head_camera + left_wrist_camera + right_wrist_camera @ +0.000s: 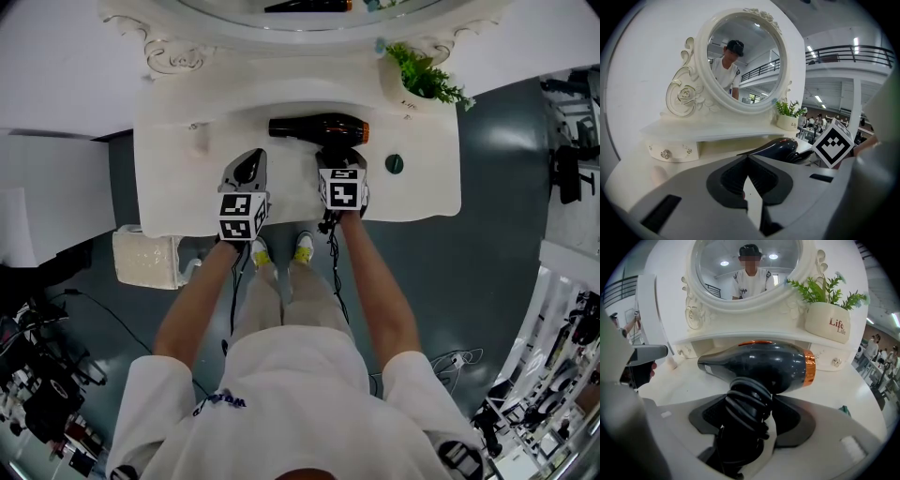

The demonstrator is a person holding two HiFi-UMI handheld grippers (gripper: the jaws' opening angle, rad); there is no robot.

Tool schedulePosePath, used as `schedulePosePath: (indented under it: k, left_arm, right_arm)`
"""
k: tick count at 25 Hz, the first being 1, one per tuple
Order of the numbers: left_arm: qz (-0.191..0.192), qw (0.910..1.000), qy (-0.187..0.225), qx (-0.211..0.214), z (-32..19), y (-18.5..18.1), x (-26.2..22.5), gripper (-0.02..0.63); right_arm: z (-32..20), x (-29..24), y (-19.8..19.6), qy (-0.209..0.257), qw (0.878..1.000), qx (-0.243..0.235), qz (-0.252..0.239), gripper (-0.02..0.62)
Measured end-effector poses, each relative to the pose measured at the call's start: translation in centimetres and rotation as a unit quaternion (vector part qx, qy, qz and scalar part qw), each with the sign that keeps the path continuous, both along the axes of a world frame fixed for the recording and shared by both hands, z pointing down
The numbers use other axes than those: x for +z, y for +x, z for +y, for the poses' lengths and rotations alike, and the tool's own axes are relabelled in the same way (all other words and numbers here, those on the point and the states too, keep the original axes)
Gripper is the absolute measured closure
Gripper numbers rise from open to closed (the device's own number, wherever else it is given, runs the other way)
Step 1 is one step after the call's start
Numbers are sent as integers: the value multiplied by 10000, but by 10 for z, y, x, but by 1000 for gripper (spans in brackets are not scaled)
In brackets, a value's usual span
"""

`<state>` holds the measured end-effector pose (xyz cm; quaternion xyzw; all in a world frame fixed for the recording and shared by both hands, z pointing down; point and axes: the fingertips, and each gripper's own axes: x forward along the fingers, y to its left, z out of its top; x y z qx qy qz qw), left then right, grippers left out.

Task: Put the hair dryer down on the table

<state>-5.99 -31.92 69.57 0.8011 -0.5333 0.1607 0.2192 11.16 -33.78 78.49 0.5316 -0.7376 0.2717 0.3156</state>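
While gaping right tongs (749,404) straddle the hair dryer (764,364) before the mirror (745,268), left tongs (748,159) sit closed, empty.

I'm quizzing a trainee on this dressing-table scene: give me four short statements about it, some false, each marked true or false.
1. The handle of the hair dryer stands between the right tongs. True.
2. The left tongs hold a comb. False: they are shut and empty.
3. The potted plant stands on the person's left. False: it stands at the right end of the table.
4. An orange band rings one end of the hair dryer. True.
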Motion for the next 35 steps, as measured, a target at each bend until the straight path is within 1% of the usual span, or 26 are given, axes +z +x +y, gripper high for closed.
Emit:
schedulePosePath:
  k: [5,8,10,13,16,20,23,27,31,35]
  left_arm:
    - [-57,10000,-34,9,7,-7,3,598]
    - [-71,10000,-49,13,11,-9,3,598]
    - [-77,9999,-48,57,16,-8,2,598]
    - [-94,9999,-70,101,22,-7,2,598]
    - [-64,9999,-84,61,26,-8,1,598]
    - [-31,10000,-55,53,29,-7,-4,598]
    - [-34,10000,-33,71,32,-7,-8,598]
    - [67,10000,40,-14,33,-9,-18,598]
    - [133,9998,122,-88,33,-11,-27,598]
    - [96,9997,221,-33,39,-10,-35,598]
  right_arm:
    - [-2,1,0,-51,10000,66,-43,295]
    - [-2,4,2,-136,9995,183,-195,268]
    - [-1,5,2,-183,9992,209,-272,262]
    - [0,5,3,-201,9994,191,-221,264]
    - [0,2,3,-144,9994,226,-202,266]
    - [1,-5,4,-74,9987,365,-347,270]
    - [4,-11,2,-30,9987,347,-366,279]
    - [4,-24,0,51,9976,423,-554,284]
    - [5,-33,-1,163,9978,369,-531,284]
    - [11,-46,-1,297,9976,311,-537,285]
